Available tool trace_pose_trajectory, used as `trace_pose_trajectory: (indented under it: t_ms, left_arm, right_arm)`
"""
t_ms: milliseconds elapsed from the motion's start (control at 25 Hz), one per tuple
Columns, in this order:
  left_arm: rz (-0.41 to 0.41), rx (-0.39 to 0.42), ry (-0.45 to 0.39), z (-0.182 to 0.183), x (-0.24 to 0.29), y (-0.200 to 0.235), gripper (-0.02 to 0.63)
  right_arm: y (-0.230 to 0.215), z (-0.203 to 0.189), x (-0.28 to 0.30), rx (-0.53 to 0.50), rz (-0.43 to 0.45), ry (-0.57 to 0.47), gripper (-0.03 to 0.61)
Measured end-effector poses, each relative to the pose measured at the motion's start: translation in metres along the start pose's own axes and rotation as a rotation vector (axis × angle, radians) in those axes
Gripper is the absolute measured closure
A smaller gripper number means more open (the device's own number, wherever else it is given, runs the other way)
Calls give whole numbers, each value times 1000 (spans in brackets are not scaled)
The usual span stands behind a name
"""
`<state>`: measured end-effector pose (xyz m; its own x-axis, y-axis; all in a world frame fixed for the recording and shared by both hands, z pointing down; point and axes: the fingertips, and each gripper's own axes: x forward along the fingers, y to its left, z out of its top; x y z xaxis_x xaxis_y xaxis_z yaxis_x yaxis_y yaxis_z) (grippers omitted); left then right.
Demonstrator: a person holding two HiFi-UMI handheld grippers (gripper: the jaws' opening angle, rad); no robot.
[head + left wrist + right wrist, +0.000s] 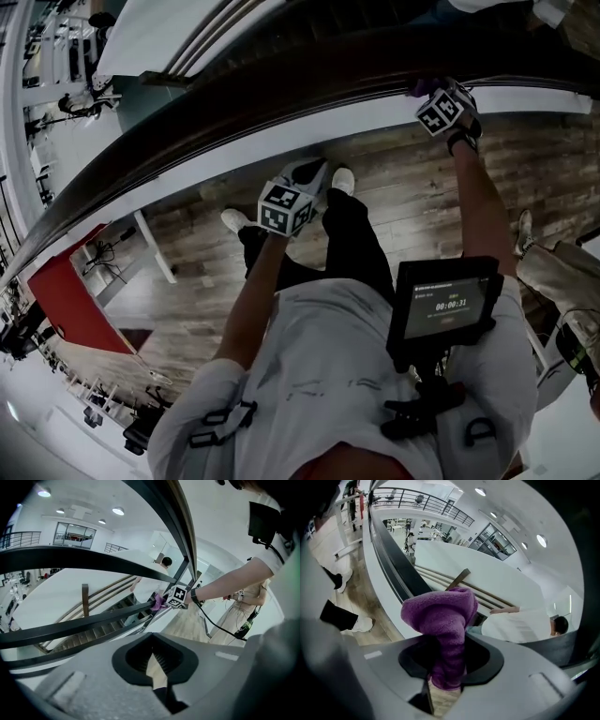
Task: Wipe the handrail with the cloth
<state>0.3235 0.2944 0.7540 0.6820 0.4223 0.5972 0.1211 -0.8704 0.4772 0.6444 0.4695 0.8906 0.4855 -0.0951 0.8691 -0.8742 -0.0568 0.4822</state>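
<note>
Pinching the purple cloth [440, 620], right tongs [444, 670] touch the handrail [281, 91].

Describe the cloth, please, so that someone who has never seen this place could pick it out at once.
Find the dark curved handrail that runs beside the wooden floor. At the rail, the right gripper is shut on the cloth. It is a fleecy wad, the only purple thing in sight.
</note>
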Motion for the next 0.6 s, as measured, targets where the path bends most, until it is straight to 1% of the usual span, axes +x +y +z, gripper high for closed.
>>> trace_pose_trajectory:
  t_ms: [40,120,200,240,360,400,480,520,600]
  left_arm:
    - [4,-4,-4,-4,-9,5,615]
    - [14,-10,-4,-10,-24,14,615]
    - [23,-21,2,-18,-41,17,615]
    - [25,-26,0,-19,-50,16,615]
    - [29,-18,-38,1,-76,13,615]
    - [25,-11,-46,4,-88,10,615]
    - [14,8,-56,0,-120,4,615]
    - [11,21,-67,-3,-136,3,615]
    - [17,50,-105,-4,-170,11,615]
  right_arm:
    - [2,4,-3,25,12,9,455]
    - [14,10,-12,142,79,20,469]
    - [49,12,-29,279,185,23,469]
    - [70,10,-41,322,229,26,469]
    - [121,10,-92,375,308,51,469]
    - [149,15,-112,409,344,25,470]
    - [211,25,-156,524,401,-52,469]
    - [234,36,-177,585,405,-97,469]
    - [262,76,-218,710,401,-209,469]
